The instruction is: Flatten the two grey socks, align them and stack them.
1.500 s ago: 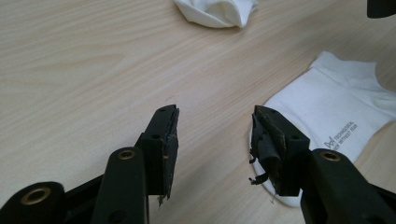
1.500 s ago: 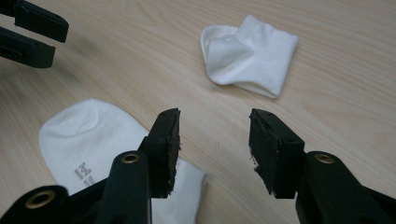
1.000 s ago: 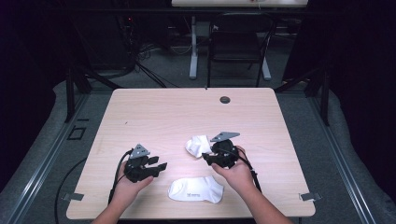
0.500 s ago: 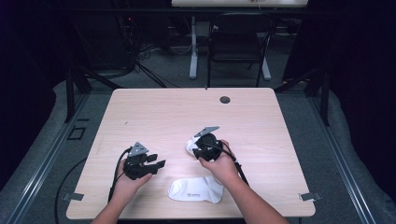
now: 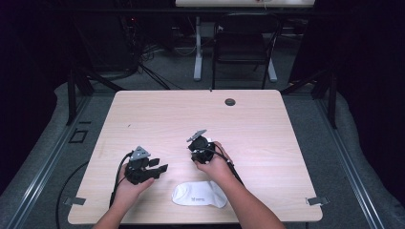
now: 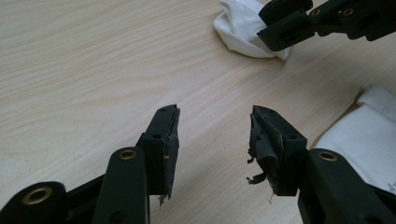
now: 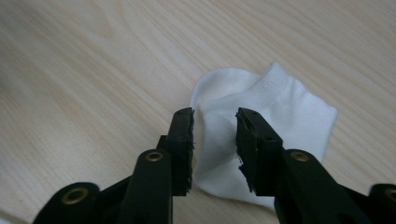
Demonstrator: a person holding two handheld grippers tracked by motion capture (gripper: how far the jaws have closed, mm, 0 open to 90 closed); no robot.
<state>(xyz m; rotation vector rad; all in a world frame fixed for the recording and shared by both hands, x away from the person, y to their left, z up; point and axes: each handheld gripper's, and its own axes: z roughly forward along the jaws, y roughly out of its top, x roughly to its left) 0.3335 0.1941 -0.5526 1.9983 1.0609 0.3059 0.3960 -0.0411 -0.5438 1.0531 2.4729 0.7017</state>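
A small crumpled white sock lies on the wooden table, and my right gripper has come down over it. Its jaws have just been closing and stand to either side of a fold of the sock; I see no pinch in the cloth. From the left gripper view the same sock lies under the right gripper. A second white sock lies flat near the front edge. My left gripper rests low on the table to its left, open and empty, with that flat sock at its right.
A dark round grommet sits near the table's far edge. Behind the table stand a black chair and a desk leg, with cables on the floor. Bare wood spreads over the far half and right side.
My right gripper has moved left and down onto the crumpled sock, covering it in the high view. The left gripper and the flat sock have stayed put.
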